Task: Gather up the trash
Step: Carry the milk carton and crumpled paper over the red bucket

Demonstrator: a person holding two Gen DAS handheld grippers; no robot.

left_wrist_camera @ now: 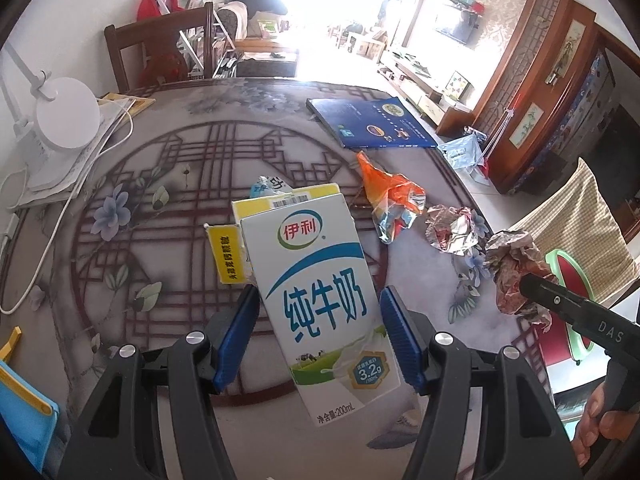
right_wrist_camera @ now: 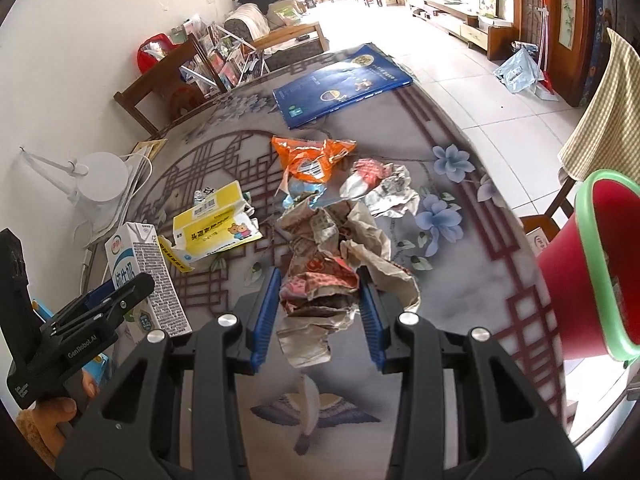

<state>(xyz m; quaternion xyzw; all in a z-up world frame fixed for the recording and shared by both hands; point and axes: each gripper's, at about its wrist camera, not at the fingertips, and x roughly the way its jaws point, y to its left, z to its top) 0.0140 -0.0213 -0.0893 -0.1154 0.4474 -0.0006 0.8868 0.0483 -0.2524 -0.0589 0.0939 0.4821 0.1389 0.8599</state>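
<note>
**Both grippers loaded above the table, bin at the right edge**

The left gripper (left_wrist_camera: 318, 340) was clamped on a white and blue milk carton (left_wrist_camera: 324, 300), its blue pads (left_wrist_camera: 236, 340) pressed against the carton's two narrow sides. The carton stood tilted, its top leaning away from the camera and to the left, and it hung clear of the patterned table (left_wrist_camera: 160, 184). In the right wrist view the same gripper (right_wrist_camera: 100, 308) reached in from the lower left, angled up and to the right, with the person's left hand (right_wrist_camera: 60, 408) wrapped around its handle low in the frame.

The right gripper (right_wrist_camera: 320, 312) was closed on a crumpled brown paper wad (right_wrist_camera: 336, 272), the wad bulging above and below the blue pads (right_wrist_camera: 264, 316). In the left wrist view this gripper (left_wrist_camera: 536, 284) entered from the lower right, pointing up and to the left, with the person's right hand (left_wrist_camera: 600, 424) gripping its handle.

A red bin with a green rim (right_wrist_camera: 592, 272) sat just off the table's right edge, beside the held wad. Left on the table were a torn yellow box (right_wrist_camera: 212, 228), an orange wrapper (right_wrist_camera: 312, 160), and a crumpled silver and red wrapper (right_wrist_camera: 384, 188), all near one another at the table's middle. A blue flat box (right_wrist_camera: 340, 84) lay farther back, and a white desk lamp (left_wrist_camera: 64, 120) stood at the left side.
</note>
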